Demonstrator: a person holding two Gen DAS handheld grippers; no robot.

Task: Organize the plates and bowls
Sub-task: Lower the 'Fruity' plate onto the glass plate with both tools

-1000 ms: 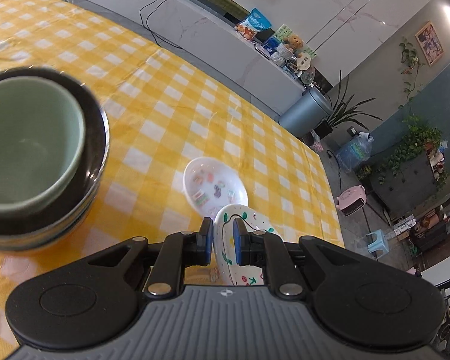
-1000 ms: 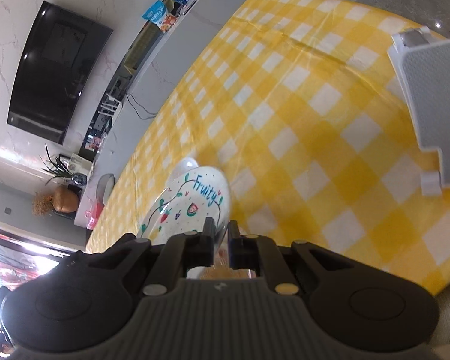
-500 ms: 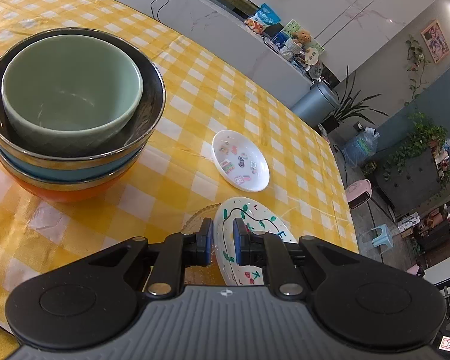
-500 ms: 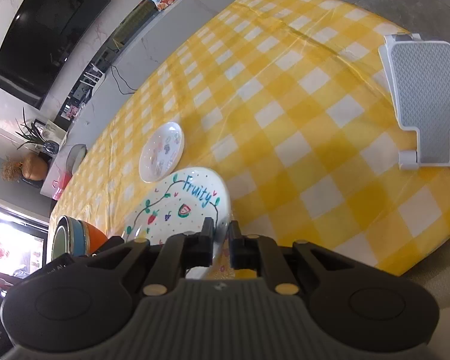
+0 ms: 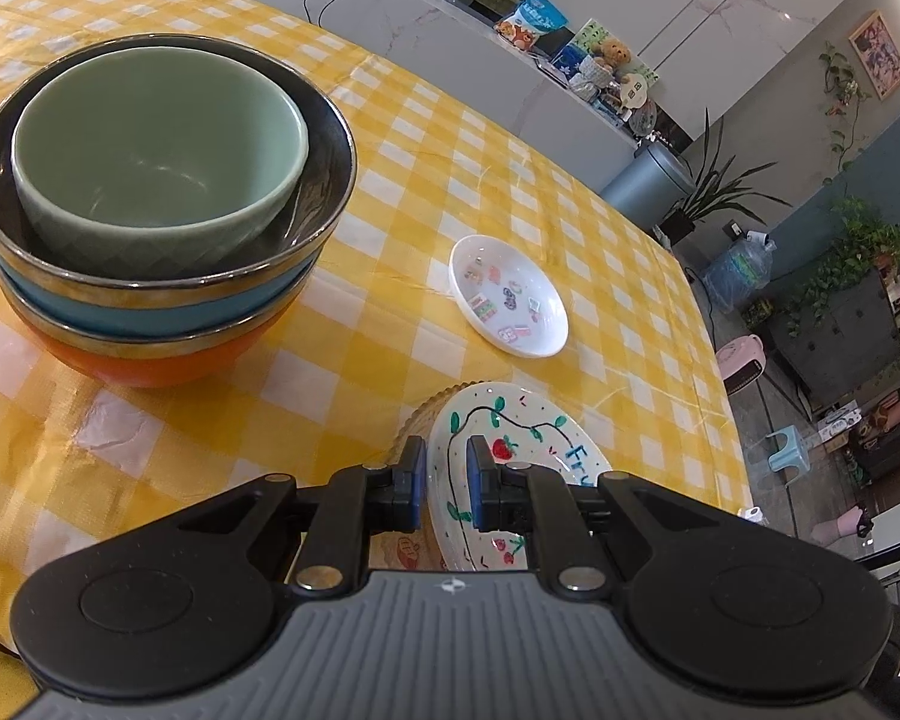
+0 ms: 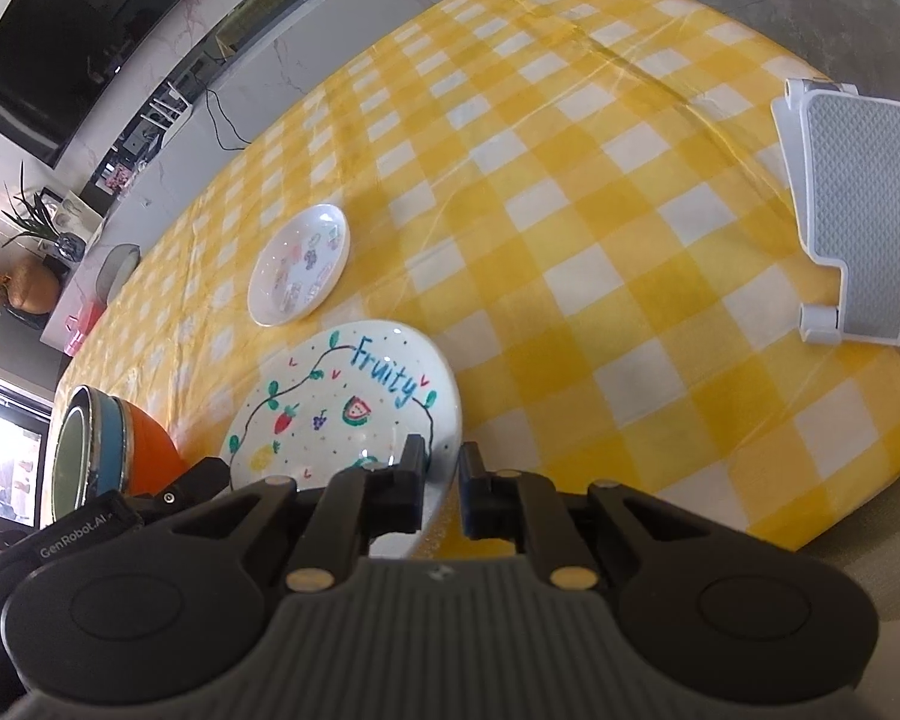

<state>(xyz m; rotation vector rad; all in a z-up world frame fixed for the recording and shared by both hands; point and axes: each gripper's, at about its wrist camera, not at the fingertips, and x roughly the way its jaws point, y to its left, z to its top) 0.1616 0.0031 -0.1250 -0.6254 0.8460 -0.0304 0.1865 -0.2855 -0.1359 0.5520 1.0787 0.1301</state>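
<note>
Left gripper (image 5: 444, 483): fingers clamped on near rim of Fruity plate (image 6: 354, 402).
Right gripper (image 6: 441, 489): fingers pinching same plate's opposite rim.
Beneath plate: amber ridged dish (image 5: 414, 420), edge showing.
Beyond: small white plate (image 5: 508, 303), apart.
Beside: stacked bowls (image 5: 150, 210), green bowl innermost.
Tabletop (image 6: 570, 192): yellow checked cloth; white stand (image 6: 864, 210) at right edge.
Room: TV (image 6: 72, 30), plants.
</note>
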